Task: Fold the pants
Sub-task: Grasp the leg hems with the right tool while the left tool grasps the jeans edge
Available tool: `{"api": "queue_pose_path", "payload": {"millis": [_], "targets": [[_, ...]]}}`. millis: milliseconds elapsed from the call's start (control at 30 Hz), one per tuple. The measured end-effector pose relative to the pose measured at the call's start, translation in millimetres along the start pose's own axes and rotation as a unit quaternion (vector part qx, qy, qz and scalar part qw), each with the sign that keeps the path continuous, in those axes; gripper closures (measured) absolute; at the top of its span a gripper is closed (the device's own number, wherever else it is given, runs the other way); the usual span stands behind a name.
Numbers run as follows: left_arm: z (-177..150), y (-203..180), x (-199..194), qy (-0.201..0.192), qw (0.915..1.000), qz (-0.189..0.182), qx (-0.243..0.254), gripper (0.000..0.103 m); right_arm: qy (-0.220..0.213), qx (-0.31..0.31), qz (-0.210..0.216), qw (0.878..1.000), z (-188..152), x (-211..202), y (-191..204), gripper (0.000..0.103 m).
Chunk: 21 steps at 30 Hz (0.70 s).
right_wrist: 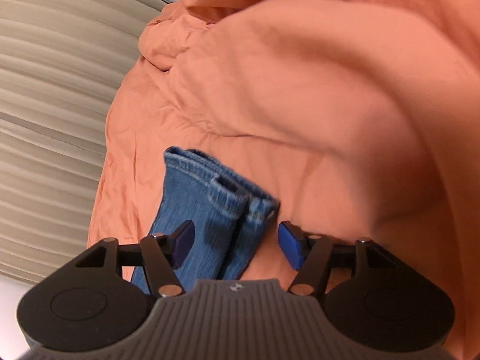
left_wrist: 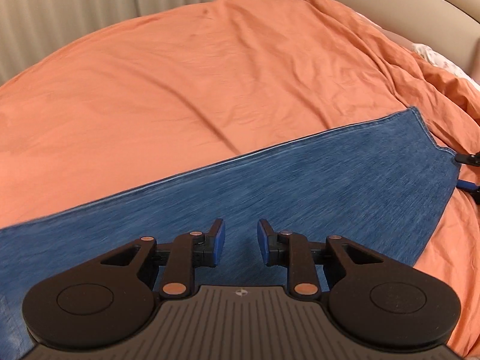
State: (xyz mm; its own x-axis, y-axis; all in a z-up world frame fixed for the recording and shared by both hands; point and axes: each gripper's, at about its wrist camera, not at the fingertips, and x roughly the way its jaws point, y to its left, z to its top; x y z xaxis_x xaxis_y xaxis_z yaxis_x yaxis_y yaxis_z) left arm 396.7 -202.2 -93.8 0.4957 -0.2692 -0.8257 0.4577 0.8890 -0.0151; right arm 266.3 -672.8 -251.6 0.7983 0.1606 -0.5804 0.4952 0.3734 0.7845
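You are hovering the left gripper, jaws apart, over the jeans laid legs-together on the orange duvet; your right gripper is straddling the hems (unclamped), apparently ready to lift them.

blue denim pants, flat, legs stacked

You face a bed under a rumpled orange duvet; beige pleated curtains hang behind, far left.
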Motion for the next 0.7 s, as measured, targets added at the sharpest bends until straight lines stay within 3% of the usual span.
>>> {"api": "queue_pose_path", "payload": {"millis": [100, 167, 233, 400, 700], "targets": [[7, -8, 21, 0.004, 0.9999, -0.011, 0.011, 0.073, -0.002, 0.002, 0.015, 1.0, 6, 7, -7, 0.064], [11, -12, 34, 0.009, 0.9997, -0.014, 0.017, 0.073, 0.0, -0.006, 0.015, 1.0, 8, 7, -11, 0.084], [15, -17, 45, 0.011, 0.9995, -0.018, 0.022, 0.073, -0.001, -0.022, 0.021, 1.0, 8, 4, -12, 0.089], [28, -22, 69, 0.007, 0.9991, -0.017, 0.038, 0.074, -0.021, -0.094, -0.004, 0.995, 3, 0, 1, 0.092], [43, -22, 104, 0.014, 0.9987, -0.007, 0.048, 0.087, -0.02, -0.113, -0.027, 0.993, 2, 8, 4, 0.093]]}}
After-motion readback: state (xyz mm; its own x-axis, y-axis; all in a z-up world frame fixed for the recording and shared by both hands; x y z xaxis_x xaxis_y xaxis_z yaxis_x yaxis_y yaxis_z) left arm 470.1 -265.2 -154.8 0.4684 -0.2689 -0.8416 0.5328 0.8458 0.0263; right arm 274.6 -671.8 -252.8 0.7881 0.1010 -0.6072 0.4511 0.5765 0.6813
